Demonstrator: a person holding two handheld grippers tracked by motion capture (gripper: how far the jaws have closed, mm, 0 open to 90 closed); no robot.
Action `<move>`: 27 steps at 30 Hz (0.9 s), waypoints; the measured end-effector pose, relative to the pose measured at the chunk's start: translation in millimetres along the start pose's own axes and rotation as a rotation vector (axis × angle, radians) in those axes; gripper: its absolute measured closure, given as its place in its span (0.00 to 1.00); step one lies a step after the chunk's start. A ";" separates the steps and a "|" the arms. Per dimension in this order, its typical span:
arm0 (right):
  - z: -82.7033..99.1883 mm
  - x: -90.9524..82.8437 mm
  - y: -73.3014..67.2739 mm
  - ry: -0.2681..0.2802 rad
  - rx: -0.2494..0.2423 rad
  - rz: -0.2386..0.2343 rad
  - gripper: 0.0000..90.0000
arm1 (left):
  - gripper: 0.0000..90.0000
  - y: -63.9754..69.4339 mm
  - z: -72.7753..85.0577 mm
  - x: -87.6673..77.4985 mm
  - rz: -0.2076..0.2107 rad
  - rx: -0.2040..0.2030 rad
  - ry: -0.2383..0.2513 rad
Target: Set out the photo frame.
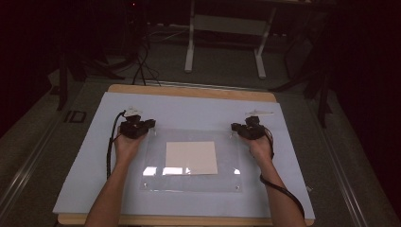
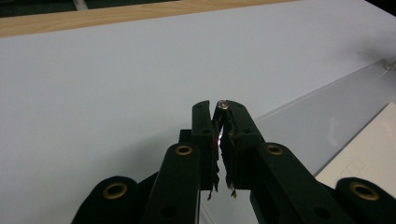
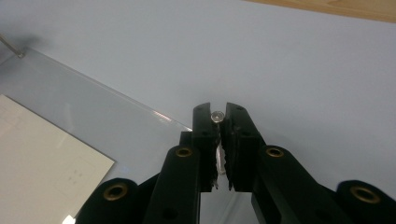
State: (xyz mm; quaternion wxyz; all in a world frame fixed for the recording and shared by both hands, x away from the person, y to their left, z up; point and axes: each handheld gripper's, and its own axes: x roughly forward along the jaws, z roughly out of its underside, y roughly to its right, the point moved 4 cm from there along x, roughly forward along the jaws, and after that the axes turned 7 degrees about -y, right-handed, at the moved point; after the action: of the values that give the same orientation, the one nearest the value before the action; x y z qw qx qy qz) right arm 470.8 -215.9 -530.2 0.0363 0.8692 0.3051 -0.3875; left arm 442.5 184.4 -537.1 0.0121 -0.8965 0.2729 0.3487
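Note:
A clear acrylic plate (image 1: 227, 175) lies on a pale blue sheet (image 1: 189, 106) with a white paper (image 1: 191, 157) at its middle. My left gripper (image 1: 150, 124) sits at the plate's far left corner. In the left gripper view my left gripper (image 2: 219, 108) is shut on a small silver screw (image 2: 224, 104) at the plate's (image 2: 299, 126) edge. My right gripper (image 1: 235, 127) is at the far right corner. In the right gripper view my right gripper (image 3: 217, 110) is shut on another small silver screw (image 3: 216, 115) by the plate (image 3: 93, 112).
The blue sheet covers a wooden table (image 1: 189, 90). Small fasteners also sit at the plate's near corners (image 1: 237, 187). The opposite far-corner screw (image 2: 390, 64) shows far off in the left gripper view. White table legs (image 1: 190, 47) stand beyond on a dark floor.

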 end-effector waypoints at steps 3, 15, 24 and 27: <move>-1.4 0.1 0.4 -0.014 0.002 -0.004 0.93 | 0.93 -1.4 -0.8 1.0 0.009 -0.019 0.002; -8.0 2.9 4.5 -0.054 0.032 -0.023 0.94 | 0.93 -6.8 -5.6 4.3 0.034 -0.064 -0.024; -12.3 5.7 7.6 -0.069 0.059 -0.030 0.94 | 0.94 -9.6 -10.9 7.9 0.041 -0.103 -0.049; -14.5 6.5 8.9 -0.079 0.065 -0.036 0.94 | 0.94 -10.3 -12.7 9.5 0.039 -0.113 -0.054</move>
State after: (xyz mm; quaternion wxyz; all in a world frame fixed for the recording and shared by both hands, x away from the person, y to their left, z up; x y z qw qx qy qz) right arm 488.5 -215.5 -526.1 0.0133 0.8482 0.3062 -0.4320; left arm 461.3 185.8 -535.2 -0.0381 -0.8806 0.2698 0.3877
